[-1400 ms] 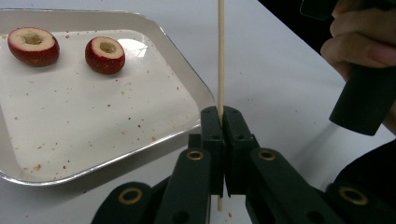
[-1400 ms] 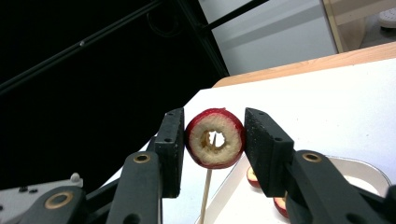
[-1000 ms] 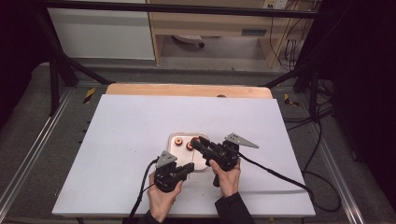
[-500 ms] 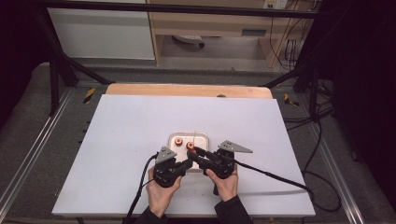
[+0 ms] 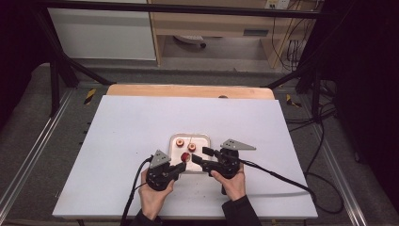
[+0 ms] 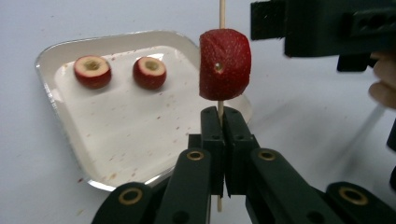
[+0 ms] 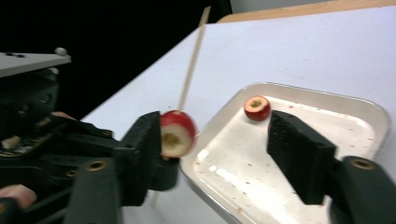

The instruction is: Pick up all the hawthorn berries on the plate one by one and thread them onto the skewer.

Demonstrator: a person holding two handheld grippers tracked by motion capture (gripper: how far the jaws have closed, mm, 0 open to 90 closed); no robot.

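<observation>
Skewer [image 6: 221,11] stands upright, clamped in the left tool [image 6: 222,122], with a red fruit [image 6: 225,64] threaded on it just above the closed jaws. Right tool [image 7: 212,140] has just been opening; its jaws stand apart, one beside the fruit. Beyond both tools, a tray [image 6: 51,91] on the worktop [image 5: 131,117] holds two more fruits [image 6: 92,71].
</observation>
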